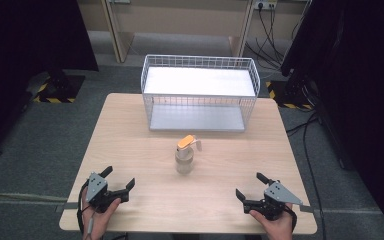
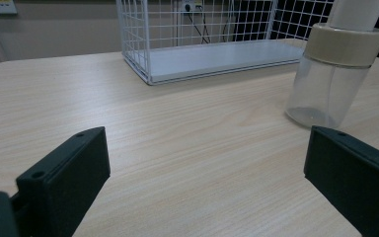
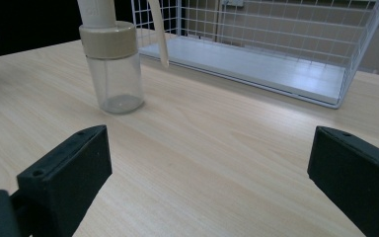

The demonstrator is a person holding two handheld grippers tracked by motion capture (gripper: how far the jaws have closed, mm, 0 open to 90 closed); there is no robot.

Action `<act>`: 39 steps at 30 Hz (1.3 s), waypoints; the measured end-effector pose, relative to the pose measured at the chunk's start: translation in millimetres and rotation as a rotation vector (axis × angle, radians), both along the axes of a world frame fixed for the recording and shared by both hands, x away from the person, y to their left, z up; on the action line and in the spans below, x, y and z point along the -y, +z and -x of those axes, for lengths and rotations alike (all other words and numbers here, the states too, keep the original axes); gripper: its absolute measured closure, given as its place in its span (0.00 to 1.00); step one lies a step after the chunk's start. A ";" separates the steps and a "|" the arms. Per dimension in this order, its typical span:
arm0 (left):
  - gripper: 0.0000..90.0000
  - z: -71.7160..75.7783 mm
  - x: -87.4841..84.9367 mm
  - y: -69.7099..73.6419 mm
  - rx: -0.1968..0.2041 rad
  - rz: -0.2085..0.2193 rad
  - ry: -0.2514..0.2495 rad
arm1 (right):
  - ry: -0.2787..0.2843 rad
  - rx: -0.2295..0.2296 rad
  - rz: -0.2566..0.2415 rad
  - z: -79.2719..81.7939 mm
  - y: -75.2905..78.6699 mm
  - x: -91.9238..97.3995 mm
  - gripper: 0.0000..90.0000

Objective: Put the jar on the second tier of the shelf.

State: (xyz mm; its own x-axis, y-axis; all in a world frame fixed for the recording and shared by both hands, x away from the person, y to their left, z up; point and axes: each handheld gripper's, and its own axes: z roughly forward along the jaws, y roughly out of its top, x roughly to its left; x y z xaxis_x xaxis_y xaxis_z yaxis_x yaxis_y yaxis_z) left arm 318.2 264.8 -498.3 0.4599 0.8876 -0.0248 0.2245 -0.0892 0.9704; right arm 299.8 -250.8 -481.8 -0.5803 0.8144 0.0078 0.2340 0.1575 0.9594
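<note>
The left gripper [image 1: 121, 181] at seven o'clock and the right gripper [image 1: 250, 185] at five o'clock rest on the table [image 1: 130, 150], jaws spread wide, grasping nothing. Between them, toward twelve o'clock, a clear spray bottle [image 1: 185, 159] stands upright before a white wire basket [image 1: 199, 95].

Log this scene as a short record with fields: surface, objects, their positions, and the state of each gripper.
surface: light wooden table
object 1: clear spray bottle, orange-topped head, upright, looks empty
bottle position: near the table's middle, in front of the basket, apart from it
object 2: white wire basket, open side facing the person, at the far edge
left gripper: jaws open, held at the near left edge, holding nothing
right gripper: jaws open, held at the near right edge, holding nothing
</note>
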 end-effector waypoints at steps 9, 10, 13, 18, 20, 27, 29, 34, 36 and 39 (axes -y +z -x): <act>0.03 0.3 0.6 0.0 0.003 -0.003 -0.002 | 0.052 0.017 -0.016 -13.5 8.5 -26.9 0.06; 0.03 0.3 0.8 0.0 0.003 -0.003 -0.002 | 0.059 0.017 -0.014 -15.7 9.4 -30.2 0.06; 0.03 0.3 1.1 0.0 0.002 -0.004 -0.002 | 0.074 0.012 -0.014 -22.0 11.9 -40.0 0.06; 0.03 0.2 1.0 0.0 0.001 -0.003 -0.002 | 0.094 0.008 -0.023 -32.5 14.1 -53.0 0.06; 0.03 0.3 1.3 0.0 0.002 -0.005 -0.003 | 0.095 0.010 -0.028 -36.0 14.7 -57.7 0.06; 0.03 0.3 1.6 0.0 0.002 -0.007 -0.005 | 0.115 0.014 -0.037 -47.6 17.3 -76.9 0.06; 0.03 0.3 1.5 0.0 0.001 -0.007 -0.006 | 0.118 0.014 -0.037 -48.9 17.5 -79.1 0.06; 0.03 0.1 1.4 0.0 0.000 -0.005 -0.007 | 0.129 0.015 -0.041 -53.8 18.7 -87.8 0.06; 0.03 0.2 1.4 0.0 0.000 -0.005 -0.007 | 0.131 0.015 -0.044 -55.3 19.0 -90.6 0.06; 0.03 0.3 1.6 0.1 0.001 -0.008 -0.007 | 0.137 0.014 -0.044 -57.4 18.9 -95.2 0.06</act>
State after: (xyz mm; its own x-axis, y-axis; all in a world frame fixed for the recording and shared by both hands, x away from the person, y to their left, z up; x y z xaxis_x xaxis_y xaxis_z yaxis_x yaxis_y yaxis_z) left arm 318.0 263.2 -498.2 0.4663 0.8844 -0.0178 0.2232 -0.0982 0.9698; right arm 357.2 -155.6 -462.9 -0.6863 0.7266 0.0326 0.1996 0.1450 0.9691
